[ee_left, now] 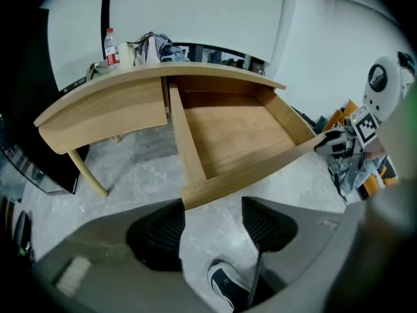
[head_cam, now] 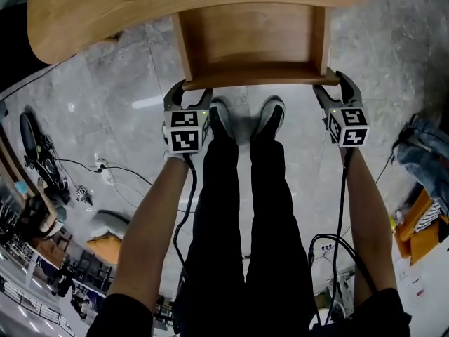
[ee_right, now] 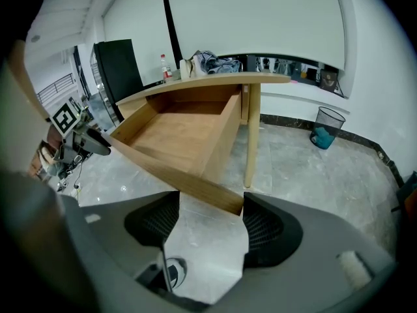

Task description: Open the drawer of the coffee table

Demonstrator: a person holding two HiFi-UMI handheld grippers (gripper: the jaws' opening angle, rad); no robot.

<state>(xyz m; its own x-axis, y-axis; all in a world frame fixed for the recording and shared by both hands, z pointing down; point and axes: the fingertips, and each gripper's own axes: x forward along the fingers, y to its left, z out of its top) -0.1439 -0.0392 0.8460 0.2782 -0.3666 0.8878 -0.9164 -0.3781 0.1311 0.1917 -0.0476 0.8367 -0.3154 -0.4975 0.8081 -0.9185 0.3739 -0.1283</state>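
While I am standing at the bench, I am looking down on the drawer, which is sticking well out from under the curved top, toward my shoes. It is showing as a shallow box of light wood, the same tone as the bench, with a bare flat bottom, thin side walls and a plain front board running straight across its near edge.

My left hand-held gripper is sitting at the left end of that front board, jaws spread wide. In the left gripper view the board's corner is lying right at the tips of the left hand-held gripper, with grey floor showing through the gap. My right hand-held gripper is mirroring it at the right end, jaws just as wide apart. In the right gripper view the other corner is resting just above the opening. Neither one is clamping anything, and I cannot tell whether the pads are touching the wood.

Up on the bench top a bottle is standing beside some bundled cloth.
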